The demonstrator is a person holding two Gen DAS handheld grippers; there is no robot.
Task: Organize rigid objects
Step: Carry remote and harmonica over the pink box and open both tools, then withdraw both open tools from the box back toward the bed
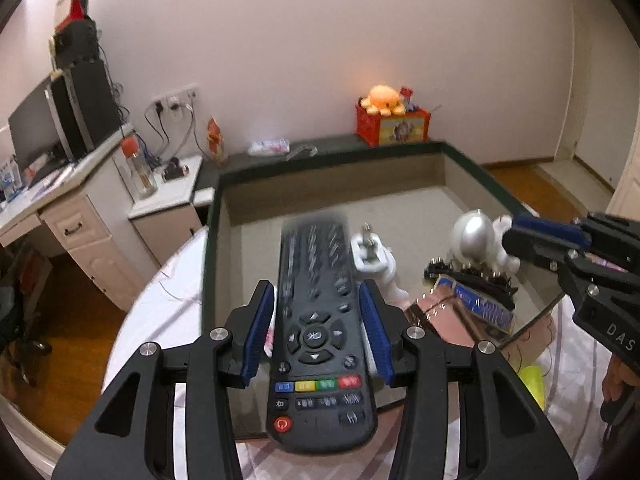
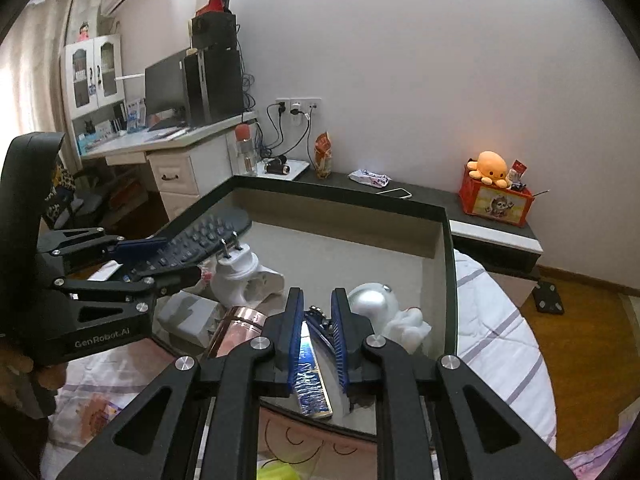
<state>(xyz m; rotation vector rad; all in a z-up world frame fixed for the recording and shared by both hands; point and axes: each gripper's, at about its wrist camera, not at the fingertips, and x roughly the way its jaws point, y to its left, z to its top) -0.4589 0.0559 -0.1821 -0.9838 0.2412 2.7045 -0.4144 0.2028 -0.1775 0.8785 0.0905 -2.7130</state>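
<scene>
My left gripper (image 1: 318, 300) is shut on a black remote control (image 1: 318, 320), held over the near left part of a grey storage box (image 1: 224, 216). The remote also shows in the right wrist view (image 2: 200, 240), clamped in the left gripper (image 2: 176, 260). My right gripper (image 2: 318, 296) is narrowly open above the box, over a black comb-like item (image 2: 320, 320) and a flat blue packet (image 2: 310, 376); it holds nothing. In the box lie a white plug adapter (image 1: 374, 260), a silver and white toy (image 1: 478, 240) and a copper-coloured piece (image 2: 240, 328).
The box (image 2: 450, 264) stands on a bed with a striped white sheet (image 2: 496, 344). A dark ledge behind it carries a red crate with an orange plush octopus (image 1: 382, 100). A white desk with a monitor and PC (image 1: 68, 120) stands at left. Wooden floor lies at right.
</scene>
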